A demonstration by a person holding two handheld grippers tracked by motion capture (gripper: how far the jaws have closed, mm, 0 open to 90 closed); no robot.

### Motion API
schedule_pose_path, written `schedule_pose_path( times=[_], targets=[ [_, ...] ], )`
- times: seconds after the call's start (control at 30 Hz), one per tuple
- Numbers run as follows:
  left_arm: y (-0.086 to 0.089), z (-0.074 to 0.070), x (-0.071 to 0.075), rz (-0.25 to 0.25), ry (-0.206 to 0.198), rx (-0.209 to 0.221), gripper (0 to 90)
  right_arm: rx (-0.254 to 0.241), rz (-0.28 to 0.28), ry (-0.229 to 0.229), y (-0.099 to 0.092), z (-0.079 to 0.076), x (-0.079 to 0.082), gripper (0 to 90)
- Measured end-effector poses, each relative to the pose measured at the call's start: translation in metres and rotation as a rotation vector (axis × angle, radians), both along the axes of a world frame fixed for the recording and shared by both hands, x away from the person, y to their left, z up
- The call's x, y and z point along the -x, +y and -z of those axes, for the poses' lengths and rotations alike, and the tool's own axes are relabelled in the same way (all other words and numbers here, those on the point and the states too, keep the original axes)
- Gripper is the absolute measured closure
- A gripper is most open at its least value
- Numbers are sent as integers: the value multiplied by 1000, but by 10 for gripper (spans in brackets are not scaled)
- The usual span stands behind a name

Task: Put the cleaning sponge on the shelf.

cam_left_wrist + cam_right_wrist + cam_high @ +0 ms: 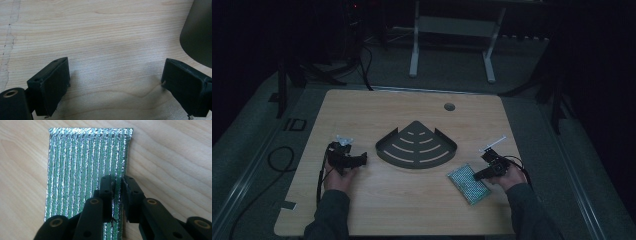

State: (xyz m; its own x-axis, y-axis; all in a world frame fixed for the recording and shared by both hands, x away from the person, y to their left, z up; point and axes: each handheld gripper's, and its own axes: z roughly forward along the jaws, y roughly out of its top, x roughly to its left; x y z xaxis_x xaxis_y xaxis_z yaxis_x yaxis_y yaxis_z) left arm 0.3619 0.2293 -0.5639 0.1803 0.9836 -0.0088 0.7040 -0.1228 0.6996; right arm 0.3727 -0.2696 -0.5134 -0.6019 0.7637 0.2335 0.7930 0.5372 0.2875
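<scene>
A green and silver ribbed foil pad [468, 184] lies flat on the wooden table at the front right. My right gripper [476, 175] comes at it from the right. In the right gripper view its jaws [118, 181] stand almost together, pinching a narrow strip along the right edge of the pad [82, 165]. My left gripper [362, 159] rests at the front left, pointing right toward a dark quarter-round slotted shelf [416, 146]. In the left gripper view its jaws [115, 75] stand wide apart over bare wood, with the shelf's wall [197, 37] at the far right.
A small clear packet [344, 140] lies just behind my left hand. A thin white strip [492, 145] lies behind my right gripper. A round cable hole [449, 106] sits near the table's back edge. White frame legs [414, 50] stand on the floor beyond.
</scene>
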Motion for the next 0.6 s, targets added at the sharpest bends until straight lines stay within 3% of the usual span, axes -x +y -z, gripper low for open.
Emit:
schedule_pose_path(
  times=[0.2, 0.4, 0.6],
  targets=[
    [0, 0, 0, 0, 0, 0, 85, 36, -29, 2, 4, -2, -1, 890],
    [0, 0, 0, 0, 0, 0, 85, 66, -50, -20, 9, -6, 1, 897],
    [0, 0, 0, 0, 0, 0, 85, 63, -46, -52, 9, -18, 4, 898]
  ],
)
